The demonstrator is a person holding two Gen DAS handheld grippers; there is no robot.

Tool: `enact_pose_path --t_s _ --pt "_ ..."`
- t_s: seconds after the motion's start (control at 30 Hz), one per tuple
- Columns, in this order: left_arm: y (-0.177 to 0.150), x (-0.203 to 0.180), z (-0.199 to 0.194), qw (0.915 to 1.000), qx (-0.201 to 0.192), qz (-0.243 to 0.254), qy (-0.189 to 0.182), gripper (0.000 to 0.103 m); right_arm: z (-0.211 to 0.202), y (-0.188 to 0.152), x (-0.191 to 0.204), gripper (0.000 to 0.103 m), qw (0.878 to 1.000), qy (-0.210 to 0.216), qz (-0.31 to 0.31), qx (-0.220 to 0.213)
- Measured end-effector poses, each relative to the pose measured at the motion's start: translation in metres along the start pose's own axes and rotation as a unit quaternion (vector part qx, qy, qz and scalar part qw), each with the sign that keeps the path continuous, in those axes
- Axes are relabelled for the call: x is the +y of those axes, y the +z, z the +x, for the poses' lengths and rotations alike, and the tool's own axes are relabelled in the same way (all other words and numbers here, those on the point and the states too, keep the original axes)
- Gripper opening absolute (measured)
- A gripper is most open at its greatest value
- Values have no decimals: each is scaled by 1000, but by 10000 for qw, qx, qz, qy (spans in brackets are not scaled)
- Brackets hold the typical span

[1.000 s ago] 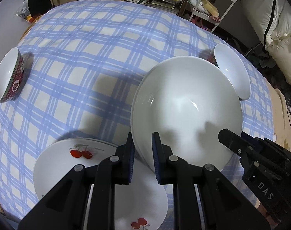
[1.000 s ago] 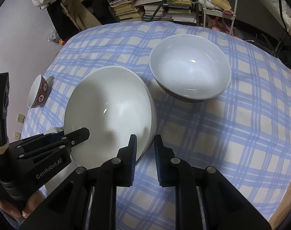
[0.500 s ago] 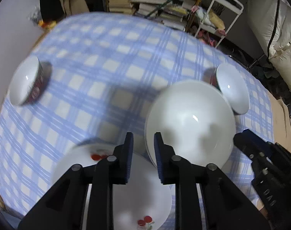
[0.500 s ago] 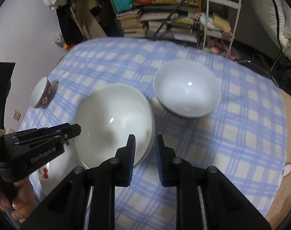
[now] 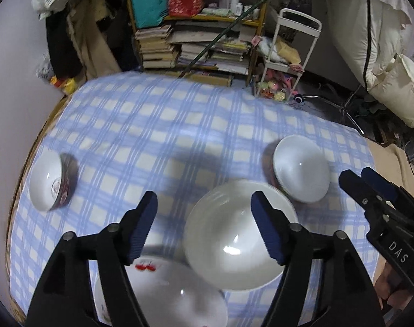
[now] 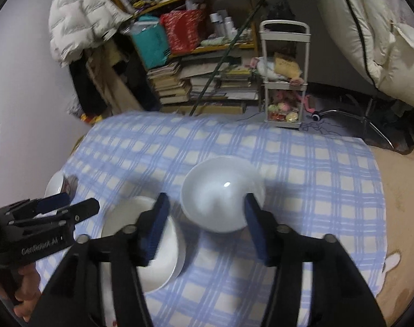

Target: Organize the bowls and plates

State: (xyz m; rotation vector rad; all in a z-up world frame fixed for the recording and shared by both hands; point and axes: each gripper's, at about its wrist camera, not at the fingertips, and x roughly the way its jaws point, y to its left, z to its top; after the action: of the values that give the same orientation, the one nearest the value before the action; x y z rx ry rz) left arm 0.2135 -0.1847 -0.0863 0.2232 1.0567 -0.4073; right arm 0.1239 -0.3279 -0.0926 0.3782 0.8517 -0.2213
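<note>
A large plain white bowl (image 5: 234, 245) rests on the checked cloth, its near edge over or against a cherry-printed plate (image 5: 157, 297). My left gripper (image 5: 207, 229) hovers above them, jaws opening, nothing between the pads. My right gripper (image 6: 206, 226) is also raised with jaws opening and empty, above a second white bowl (image 6: 223, 193) and the large bowl (image 6: 152, 248). Each gripper shows in the other's view: the right gripper (image 5: 355, 174) and the left gripper (image 6: 81, 203). A small red-patterned bowl (image 5: 50, 184) sits at the far left.
The table (image 5: 179, 114) wears a blue-and-white checked cloth. Behind it stand stacked books (image 5: 157, 46), a white trolley (image 5: 288, 54) and bedding (image 5: 384, 54). A hand (image 6: 24, 294) holds the left gripper's handle.
Both grippers have let go of the large white bowl's rim, opened wide and risen away from the table. The bowl now lies flat below them.
</note>
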Motion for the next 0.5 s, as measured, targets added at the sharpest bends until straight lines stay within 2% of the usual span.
enact_pose_path --t_s 0.07,0.23,0.5 --pt "6 -9 5 9999 23 119 5 76 5 5 -5 75 9999 -61 118 4" --pt "17 -22 26 9998 106 161 -45 77 21 11 -14 93 9998 -71 133 104" --pt "31 -39 58 9990 206 290 -265 77 40 21 -42 93 9993 144 288 194"
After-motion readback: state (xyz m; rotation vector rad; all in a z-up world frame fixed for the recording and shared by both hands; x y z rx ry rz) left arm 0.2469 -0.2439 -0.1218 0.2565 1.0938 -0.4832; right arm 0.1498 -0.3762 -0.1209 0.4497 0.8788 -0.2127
